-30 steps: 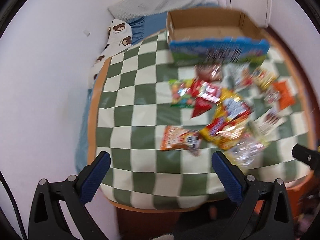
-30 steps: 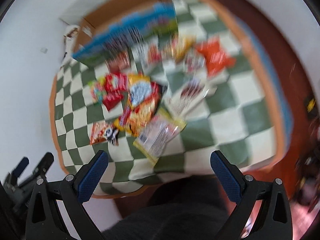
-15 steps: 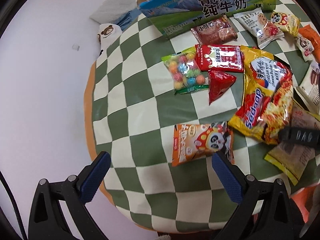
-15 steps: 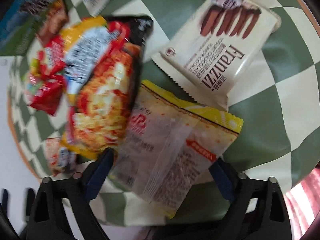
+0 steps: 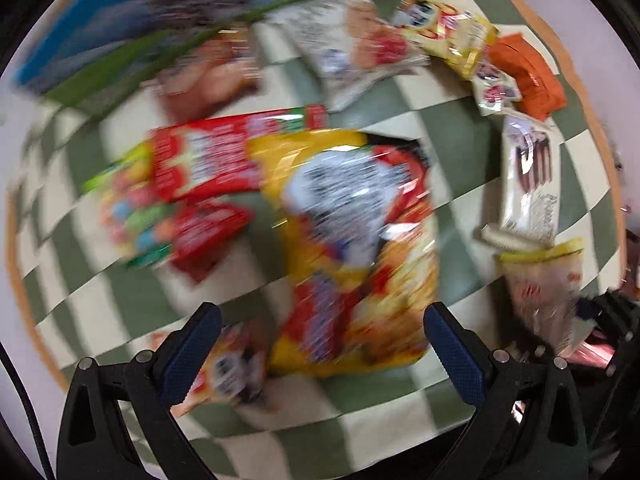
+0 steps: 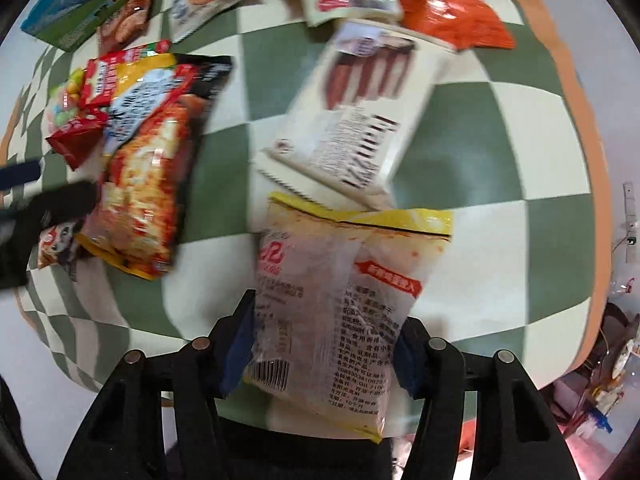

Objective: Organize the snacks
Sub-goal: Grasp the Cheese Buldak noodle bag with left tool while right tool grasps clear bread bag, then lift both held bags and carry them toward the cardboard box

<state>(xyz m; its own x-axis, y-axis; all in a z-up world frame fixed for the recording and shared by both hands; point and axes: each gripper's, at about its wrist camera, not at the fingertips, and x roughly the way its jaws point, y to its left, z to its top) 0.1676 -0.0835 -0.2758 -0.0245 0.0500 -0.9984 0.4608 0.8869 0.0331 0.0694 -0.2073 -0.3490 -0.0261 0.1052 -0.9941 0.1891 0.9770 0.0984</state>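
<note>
My right gripper (image 6: 320,354) is clamped on the translucent yellow-edged packet (image 6: 340,300) at the near edge of the green-checked cloth (image 6: 500,128). Left gripper (image 5: 320,354) spread wide over the big yellow noodle bag (image 5: 352,248). Pick-up step; next, carry the packet to the blue-and-green carton (image 6: 76,8).

Digits "108330381007" on clear yellow-edged packet (image 6: 340,312); other print too blurred
</note>
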